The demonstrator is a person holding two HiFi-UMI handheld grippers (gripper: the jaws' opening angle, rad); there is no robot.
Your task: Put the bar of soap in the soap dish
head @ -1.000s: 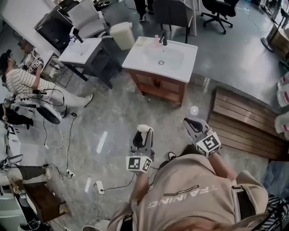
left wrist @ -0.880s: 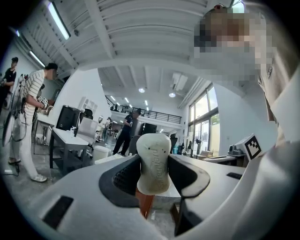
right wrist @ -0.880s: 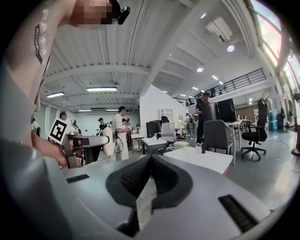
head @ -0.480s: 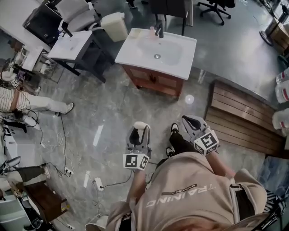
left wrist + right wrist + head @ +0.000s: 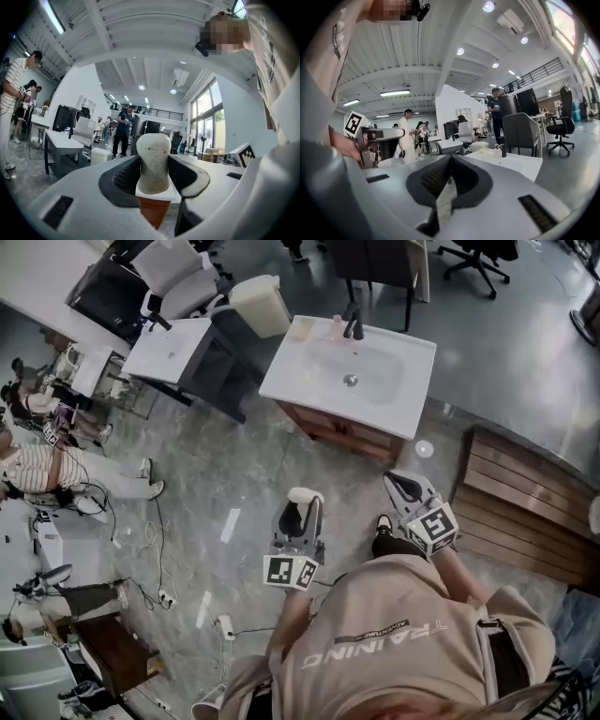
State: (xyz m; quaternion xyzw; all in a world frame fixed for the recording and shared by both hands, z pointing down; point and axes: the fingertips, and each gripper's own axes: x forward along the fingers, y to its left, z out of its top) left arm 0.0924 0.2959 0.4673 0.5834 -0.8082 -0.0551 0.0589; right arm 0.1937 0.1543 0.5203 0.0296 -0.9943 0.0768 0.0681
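Observation:
A cream bar of soap (image 5: 302, 500) stands upright between the jaws of my left gripper (image 5: 300, 512), held over the grey floor. In the left gripper view the soap (image 5: 153, 161) fills the gap, with the left gripper (image 5: 153, 165) shut on it. My right gripper (image 5: 405, 487) is beside it, shut and empty, and its jaws meet in the right gripper view (image 5: 450, 174). Ahead stands a white sink vanity (image 5: 375, 409) with a faucet (image 5: 354, 327), a pink bottle (image 5: 337, 326) and a small beige dish (image 5: 302, 329) at its back left corner.
A second white washstand (image 5: 169, 348) and a pale bin (image 5: 261, 304) stand left of the vanity. A wooden slatted platform (image 5: 525, 502) lies at the right. Cables and a power strip (image 5: 225, 626) trail on the floor at the left, near seated people (image 5: 37, 470).
Both grippers keep the same pose and the same hold. The view has shifted, so the vanity now sits lower and further right in the picture than half a second ago.

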